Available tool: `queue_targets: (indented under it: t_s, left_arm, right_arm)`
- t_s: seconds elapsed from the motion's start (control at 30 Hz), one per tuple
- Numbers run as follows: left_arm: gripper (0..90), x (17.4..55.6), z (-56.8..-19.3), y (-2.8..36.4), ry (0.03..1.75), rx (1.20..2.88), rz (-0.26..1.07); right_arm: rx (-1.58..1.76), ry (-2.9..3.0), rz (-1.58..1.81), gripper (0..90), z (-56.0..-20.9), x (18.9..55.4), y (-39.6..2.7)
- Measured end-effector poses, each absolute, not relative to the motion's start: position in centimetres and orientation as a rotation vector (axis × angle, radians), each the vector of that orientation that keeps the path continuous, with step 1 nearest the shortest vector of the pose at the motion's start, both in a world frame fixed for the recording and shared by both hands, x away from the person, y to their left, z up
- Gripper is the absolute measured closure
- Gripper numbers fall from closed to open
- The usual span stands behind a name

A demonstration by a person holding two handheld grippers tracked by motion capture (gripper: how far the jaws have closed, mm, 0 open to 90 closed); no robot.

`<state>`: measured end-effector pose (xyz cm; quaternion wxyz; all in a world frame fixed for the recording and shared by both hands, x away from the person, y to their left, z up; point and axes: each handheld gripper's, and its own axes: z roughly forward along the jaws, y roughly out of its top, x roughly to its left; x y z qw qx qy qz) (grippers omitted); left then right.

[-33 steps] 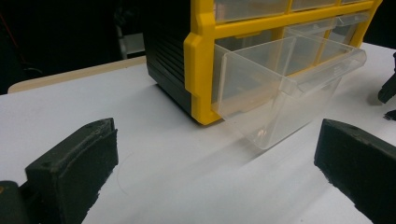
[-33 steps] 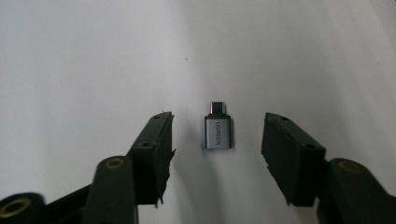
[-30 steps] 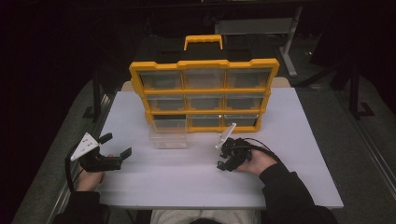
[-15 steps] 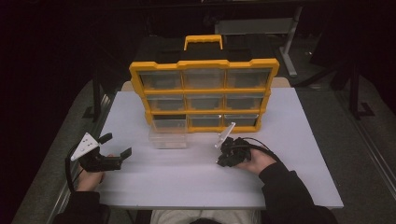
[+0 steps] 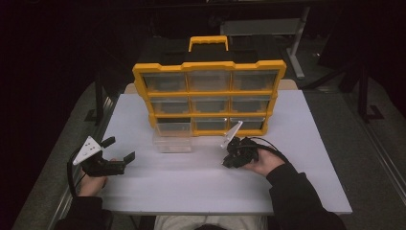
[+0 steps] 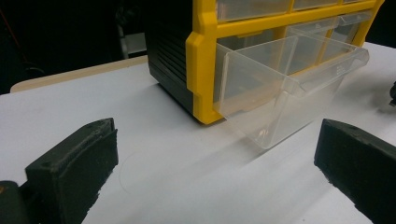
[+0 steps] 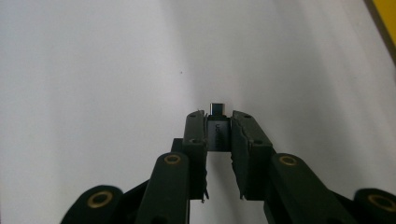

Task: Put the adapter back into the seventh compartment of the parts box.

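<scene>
White surface point(image 5: 191, 191) carries everything, and on its far half stands a yellow organiser point(image 5: 209, 91) with clear drawers and a handle on top. From the organiser's bottom left slot a clear drawer point(image 6: 285, 88) is pulled out, its front edge resting on the surface. Left tongs point(image 5: 117, 153) sit in front of the organiser toward its left, jaws spread wide with nothing between them, pointed at that drawer. Right tongs point(image 7: 219, 122) lie in front of the organiser's lower right, jaws just closed and clamped on a small grey adapter point(image 7: 217, 130) with a metal plug end, held just above the surface
</scene>
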<state>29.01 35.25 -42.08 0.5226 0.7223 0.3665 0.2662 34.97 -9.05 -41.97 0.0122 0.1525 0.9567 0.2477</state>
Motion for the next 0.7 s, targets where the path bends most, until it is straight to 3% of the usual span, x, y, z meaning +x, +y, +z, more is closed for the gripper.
queue_targets:
  t_s: [0.7]
  left_arm:
    - [0.0,29.0,-42.1,35.2,0.879,1.730,0.637]
  right_arm:
    - [0.477,2.938,0.822,74.9,-38.9,35.2,-9.9]
